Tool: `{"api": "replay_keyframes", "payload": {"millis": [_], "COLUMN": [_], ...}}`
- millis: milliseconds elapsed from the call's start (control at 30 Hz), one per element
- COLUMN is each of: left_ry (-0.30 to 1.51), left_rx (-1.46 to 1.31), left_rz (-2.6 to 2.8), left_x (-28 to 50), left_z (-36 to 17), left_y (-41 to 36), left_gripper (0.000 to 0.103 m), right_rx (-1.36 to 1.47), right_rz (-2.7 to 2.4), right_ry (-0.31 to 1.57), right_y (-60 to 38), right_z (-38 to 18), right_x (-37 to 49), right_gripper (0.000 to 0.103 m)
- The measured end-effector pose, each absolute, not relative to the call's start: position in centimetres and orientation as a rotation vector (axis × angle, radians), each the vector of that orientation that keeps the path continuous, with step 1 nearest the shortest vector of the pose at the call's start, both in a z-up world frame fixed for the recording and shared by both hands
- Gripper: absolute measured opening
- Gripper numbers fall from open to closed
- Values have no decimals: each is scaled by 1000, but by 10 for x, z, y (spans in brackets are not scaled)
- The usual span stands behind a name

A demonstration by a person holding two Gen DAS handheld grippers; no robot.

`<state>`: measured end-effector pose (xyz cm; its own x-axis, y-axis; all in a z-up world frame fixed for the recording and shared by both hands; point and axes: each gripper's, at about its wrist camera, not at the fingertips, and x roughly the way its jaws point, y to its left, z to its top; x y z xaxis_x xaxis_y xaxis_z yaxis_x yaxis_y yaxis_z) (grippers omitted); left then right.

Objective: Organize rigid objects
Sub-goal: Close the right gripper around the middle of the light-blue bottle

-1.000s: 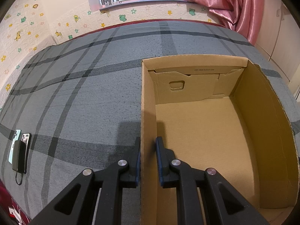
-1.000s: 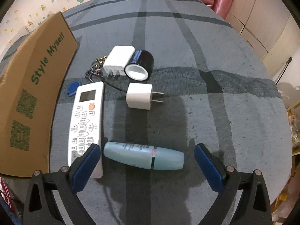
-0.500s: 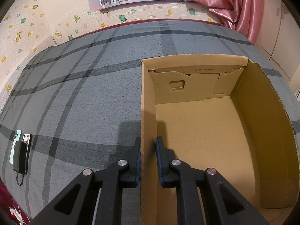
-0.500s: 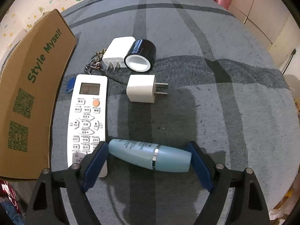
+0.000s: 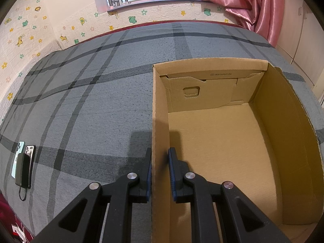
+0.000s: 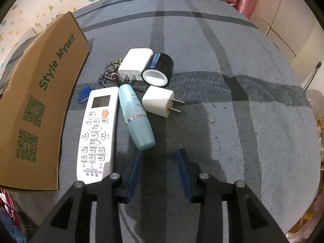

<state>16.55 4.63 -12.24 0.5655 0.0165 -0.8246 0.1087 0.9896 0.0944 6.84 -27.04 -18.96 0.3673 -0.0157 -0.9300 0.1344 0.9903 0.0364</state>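
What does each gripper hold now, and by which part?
The left gripper clamps the brown cardboard box by its left side wall. The right gripper holds nothing.

**Camera placement, 2 wrist views**

Left wrist view: looks forward and down along its fingers, close over the cardboard box (image 5: 212, 141) wall. Right wrist view: looks steeply down, close above the plaid bedspread (image 6: 222, 81). Both views share the box and bedspread.

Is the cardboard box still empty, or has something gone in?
Empty as far as shown: the left wrist view shows only bare floor inside the cardboard box. The near right corner is out of frame.
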Motion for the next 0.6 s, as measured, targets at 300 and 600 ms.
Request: {"api": "replay_keyframes", "payload": {"millis": [300,600], "left_ry": [970,973], "left_rx": [137,145], "left_rz": [-55,-50], "left_x": [166,166], "left_z": [-121,-122], "left_y": [46,45], "left_gripper": [15,15], "right_rx": [69,41], "right_rz": [-66,-34], "right_ry": [1179,1185], "right_y": [-255,-245], "right_z": [-182,-204], "right_x": [93,133], "right_gripper": [50,50]}}
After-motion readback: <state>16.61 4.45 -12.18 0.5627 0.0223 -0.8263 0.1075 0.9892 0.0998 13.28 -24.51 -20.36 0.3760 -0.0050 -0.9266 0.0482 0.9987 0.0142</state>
